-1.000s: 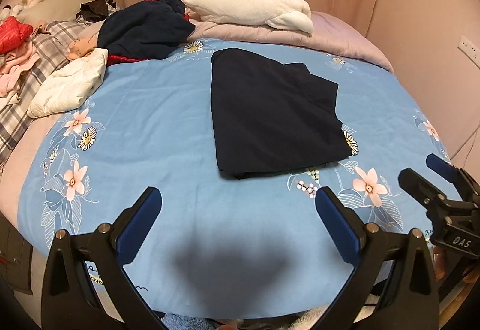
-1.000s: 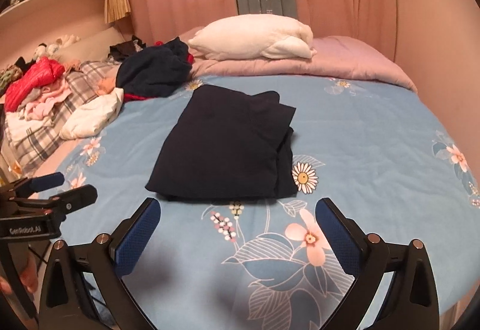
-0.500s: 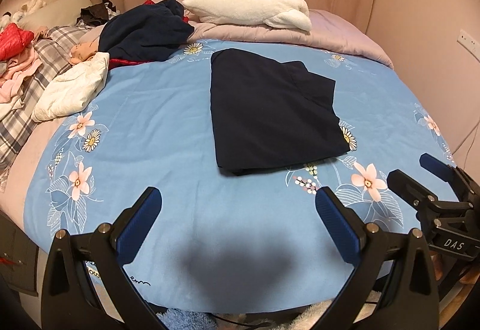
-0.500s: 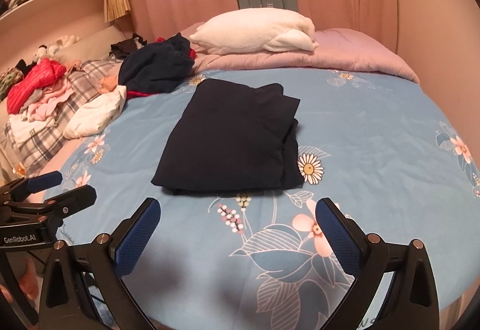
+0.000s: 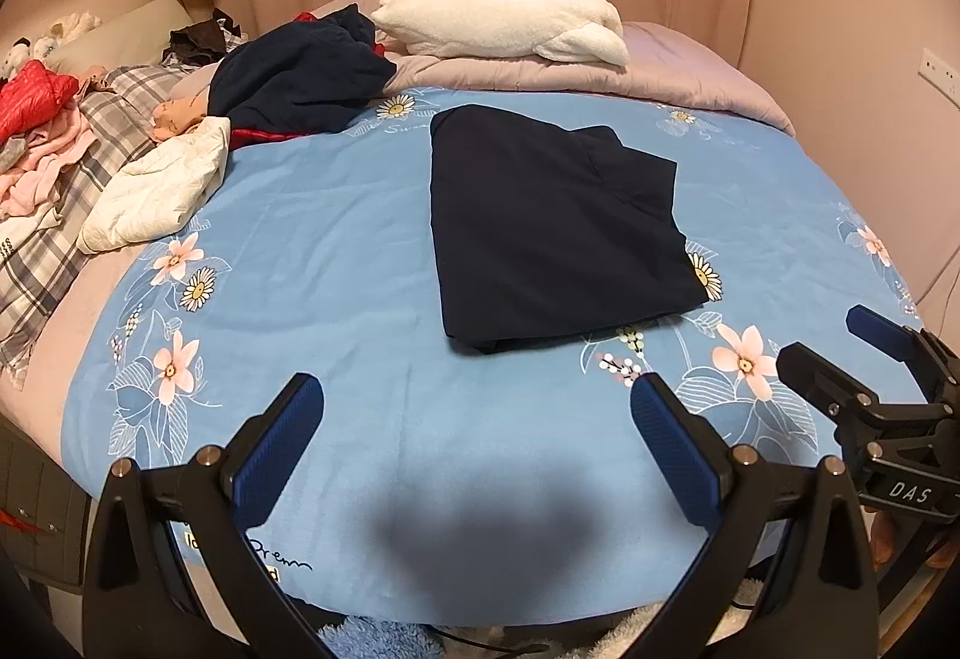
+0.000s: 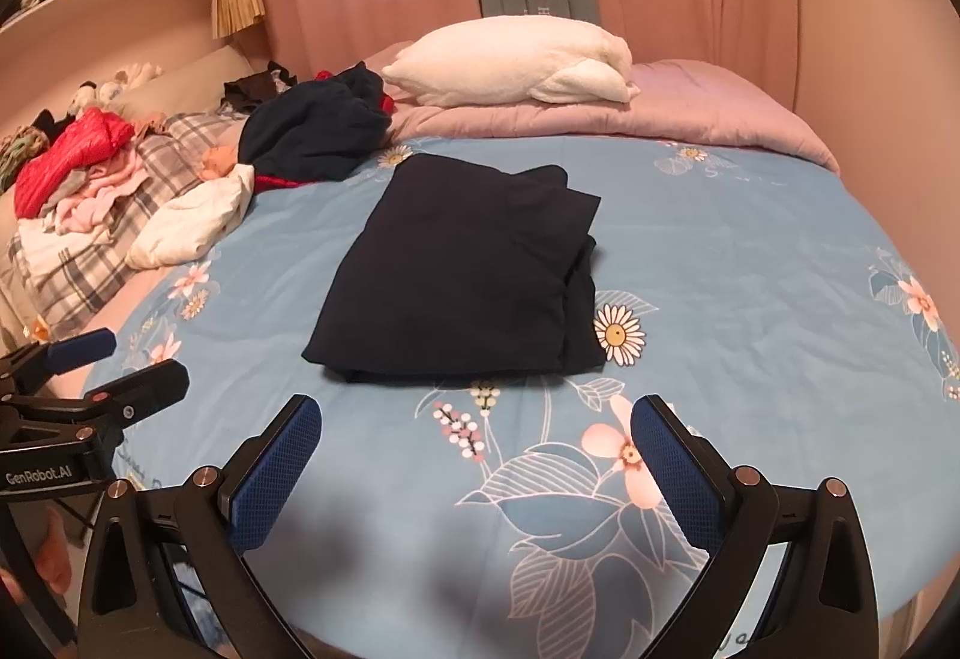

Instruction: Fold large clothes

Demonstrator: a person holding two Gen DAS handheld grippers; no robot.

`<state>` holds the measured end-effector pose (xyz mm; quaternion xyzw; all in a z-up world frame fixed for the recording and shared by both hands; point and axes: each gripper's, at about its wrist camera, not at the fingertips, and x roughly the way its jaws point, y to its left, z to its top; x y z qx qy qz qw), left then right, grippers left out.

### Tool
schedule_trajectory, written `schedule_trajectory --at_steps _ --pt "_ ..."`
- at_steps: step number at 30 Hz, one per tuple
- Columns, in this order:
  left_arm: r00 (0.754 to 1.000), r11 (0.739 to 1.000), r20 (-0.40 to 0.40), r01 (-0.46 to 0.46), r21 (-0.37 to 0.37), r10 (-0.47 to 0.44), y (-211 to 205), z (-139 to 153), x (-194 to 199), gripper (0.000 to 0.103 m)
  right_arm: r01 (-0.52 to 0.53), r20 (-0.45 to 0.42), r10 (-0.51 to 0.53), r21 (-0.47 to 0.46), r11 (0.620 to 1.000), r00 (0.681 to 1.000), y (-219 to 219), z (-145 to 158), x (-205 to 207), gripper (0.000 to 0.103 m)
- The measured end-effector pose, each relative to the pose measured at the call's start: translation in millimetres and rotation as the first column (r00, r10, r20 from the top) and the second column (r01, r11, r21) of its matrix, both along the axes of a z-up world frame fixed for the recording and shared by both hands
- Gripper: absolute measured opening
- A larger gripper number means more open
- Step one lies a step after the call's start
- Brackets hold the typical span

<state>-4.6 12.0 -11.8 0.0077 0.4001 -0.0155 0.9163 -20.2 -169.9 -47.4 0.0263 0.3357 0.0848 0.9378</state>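
I am holding the left gripper point(image 5: 477, 419) with its blue-padded jaws spread wide and gripping nothing, hovering over the near edge of the blue floral bedsheet point(image 5: 336, 251). The right gripper point(image 6: 477, 437) is hanging just the same, jaws wide apart and empty, above the sheet's printed flowers. Each claw is showing at the edge of the other's view, so they are sitting side by side. Taking the folded dark navy garment point(image 5: 552, 227) as my landmark: it is lying flat in a rough rectangle in the middle of the sheet, ahead of both grippers and touching neither. Beyond it a white pillow point(image 5: 504, 26) is resting on a pink quilt point(image 5: 678, 77). To its far left a crumpled navy garment point(image 5: 300, 80) is heaped, with a white padded jacket point(image 5: 162, 185) nearer than that, and a red jacket point(image 6: 72, 158) among mixed clothes on a plaid blanket point(image 6: 78, 263) further left.
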Motion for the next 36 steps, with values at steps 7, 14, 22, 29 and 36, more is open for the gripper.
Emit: schedule_trajectory --at_steps 7,14,22,29,36 --pt "1.000 1.000 0.007 0.001 0.003 -0.001 -2.5 0.1 -0.7 0.103 -0.001 0.000 0.001 -0.001 1.000 1.000 -0.5 0.0 0.1 0.102" --pt "1.000 1.000 0.003 0.001 0.000 -0.001 -0.6 -1.3 0.2 0.103 0.002 -0.002 -0.002 -0.004 1.000 1.000 0.5 -0.3 0.0 0.102" --pt "1.000 1.000 -0.003 0.000 -0.006 0.000 0.2 -3.3 1.7 0.103 0.000 -0.003 0.000 -0.008 1.000 1.000 2.1 -0.3 0.6 0.102" --pt "1.000 1.000 -0.004 0.007 -0.013 -0.007 -0.4 -4.1 1.0 0.103 -0.007 -0.006 0.007 -0.013 1.000 1.000 3.4 -0.7 2.6 0.102" --pt "1.000 1.000 -0.009 0.012 -0.019 -0.013 -0.8 -3.8 1.8 0.103 -0.001 -0.009 0.000 -0.012 1.000 1.000 3.0 -1.0 3.0 0.102"
